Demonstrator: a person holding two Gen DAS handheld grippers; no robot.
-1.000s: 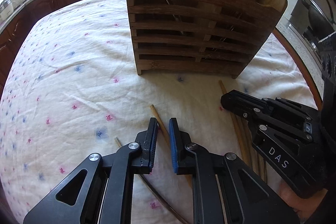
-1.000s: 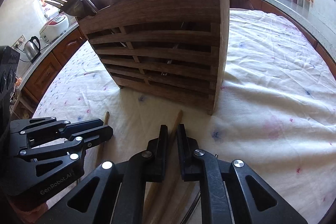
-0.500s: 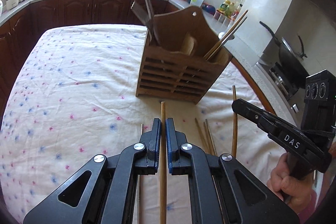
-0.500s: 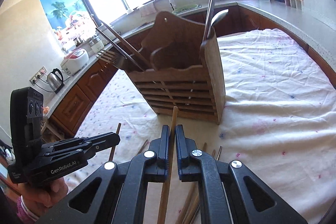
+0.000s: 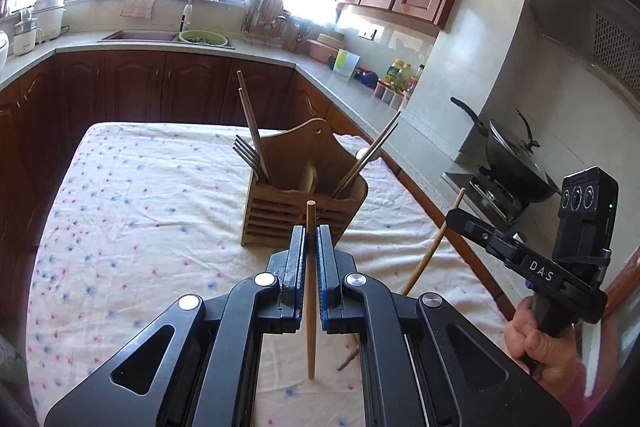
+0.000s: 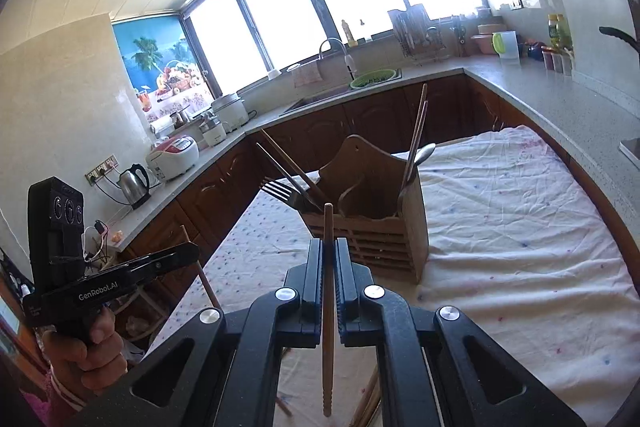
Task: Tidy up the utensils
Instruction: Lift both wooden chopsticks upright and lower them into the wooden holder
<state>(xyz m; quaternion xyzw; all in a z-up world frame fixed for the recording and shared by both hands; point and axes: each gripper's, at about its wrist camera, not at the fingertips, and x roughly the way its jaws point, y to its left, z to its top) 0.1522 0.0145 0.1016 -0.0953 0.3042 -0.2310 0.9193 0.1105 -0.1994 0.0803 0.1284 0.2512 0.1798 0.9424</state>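
Observation:
A wooden utensil holder (image 5: 304,203) (image 6: 372,231) stands on the table with forks, chopsticks and a spoon in it. My left gripper (image 5: 309,237) is shut on a wooden chopstick (image 5: 311,291), held high above the table in front of the holder. My right gripper (image 6: 328,251) is shut on another wooden chopstick (image 6: 328,307), also raised and facing the holder. The right gripper shows in the left wrist view (image 5: 456,217) with its chopstick (image 5: 432,247). The left gripper shows in the right wrist view (image 6: 188,253).
The table carries a white cloth with small flowers (image 5: 132,211) (image 6: 520,227). Loose chopsticks lie on the cloth below the grippers (image 6: 370,403). A stove with a wok (image 5: 512,167) is at the right, and kitchen counters with a sink (image 5: 160,37) are behind.
Both grippers have risen well above the table, each carrying a chopstick lifted off the cloth. The holder now looks smaller and farther below.

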